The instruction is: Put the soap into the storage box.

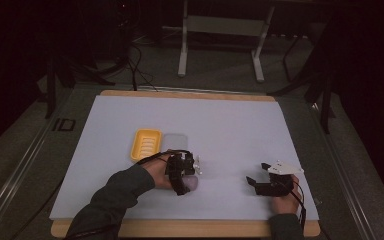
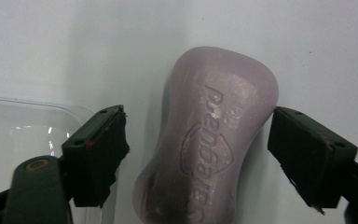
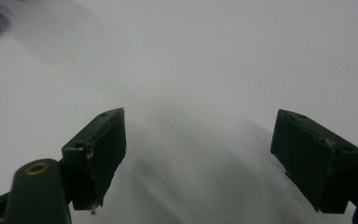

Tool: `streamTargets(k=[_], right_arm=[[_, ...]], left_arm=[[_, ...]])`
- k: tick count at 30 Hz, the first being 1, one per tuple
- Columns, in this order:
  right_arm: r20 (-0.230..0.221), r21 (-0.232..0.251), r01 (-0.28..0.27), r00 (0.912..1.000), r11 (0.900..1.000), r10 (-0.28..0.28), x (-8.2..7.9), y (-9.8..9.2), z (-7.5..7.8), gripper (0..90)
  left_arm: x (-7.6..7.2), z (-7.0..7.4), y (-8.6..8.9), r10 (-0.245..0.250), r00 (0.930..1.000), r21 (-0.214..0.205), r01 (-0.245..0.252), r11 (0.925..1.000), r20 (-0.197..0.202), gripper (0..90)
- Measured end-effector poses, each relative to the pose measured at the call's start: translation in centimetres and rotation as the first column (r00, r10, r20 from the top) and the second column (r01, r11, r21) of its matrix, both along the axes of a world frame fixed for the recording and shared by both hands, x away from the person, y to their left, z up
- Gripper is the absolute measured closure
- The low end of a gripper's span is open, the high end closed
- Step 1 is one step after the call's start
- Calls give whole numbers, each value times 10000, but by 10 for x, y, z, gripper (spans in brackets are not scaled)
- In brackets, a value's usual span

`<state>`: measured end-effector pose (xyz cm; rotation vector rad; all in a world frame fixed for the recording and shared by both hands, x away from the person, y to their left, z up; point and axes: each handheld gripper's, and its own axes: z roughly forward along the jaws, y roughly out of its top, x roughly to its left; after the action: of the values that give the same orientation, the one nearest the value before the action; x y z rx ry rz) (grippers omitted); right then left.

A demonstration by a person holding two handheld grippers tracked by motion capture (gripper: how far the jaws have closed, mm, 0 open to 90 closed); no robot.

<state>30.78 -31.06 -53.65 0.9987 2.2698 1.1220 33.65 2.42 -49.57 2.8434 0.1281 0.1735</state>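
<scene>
Soap first: the pale lilac, waisted bar of soap (image 2: 209, 140) lies flat on the white desk (image 1: 240, 125), just right of the clear plastic lid (image 2: 23, 130) and near the yellow ribbed soap dish (image 1: 145, 144), w/ the left tool (image 2: 198, 154) wide around its narrow middle, the right pad about touching its edge, the left pad apart. I'd centre the tool so both pads meet the waist evenly, then close gently, since soap is likely slick & may squirt out. Right tool (image 3: 198, 158) wide, nothing between its jaws, resting over bare desk well apart.
</scene>
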Motion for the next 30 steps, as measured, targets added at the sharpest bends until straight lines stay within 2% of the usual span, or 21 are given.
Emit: streamTargets(k=[3, 6, 10, 15, 18, 26, 30], right_arm=[[-13, 1, 4, 10000, 10000, -4, 0, 0, 0, 177], [-2, -2, 3, 10000, 10000, -3, 0, 0, 0, 177], [-2, -12, -7, 10000, 10000, 7, 0, 0, 0, 177], [-18, -25, -5, 10000, 10000, 5, 0, 0, 0, 177], [13, -68, -25, 10000, 10000, 25, 0, 0, 0, 177], [7, -89, -31, 10000, 10000, 31, 0, 1, 0, 177], [10, -86, -30, 10000, 10000, 30, 0, 1, 0, 177]], left_arm=[[2, 0, 0, 209, 9998, -42, -209, 9998, 6, 228], [5, 0, 0, 419, 9991, 116, -421, 9990, 97, 267], [8, -4, 2, 680, 9971, 279, -671, 9974, -351, 283], [9, -7, 2, 766, 9944, 312, -745, 9967, -733, 303], [9, -7, 1, 665, 9930, 335, -635, 9974, -973, 371], [12, -6, -1, 611, 9925, 502, -560, 9972, -1058, 420], [12, -4, -3, 554, 9929, 751, -477, 9960, -1049, 475]])
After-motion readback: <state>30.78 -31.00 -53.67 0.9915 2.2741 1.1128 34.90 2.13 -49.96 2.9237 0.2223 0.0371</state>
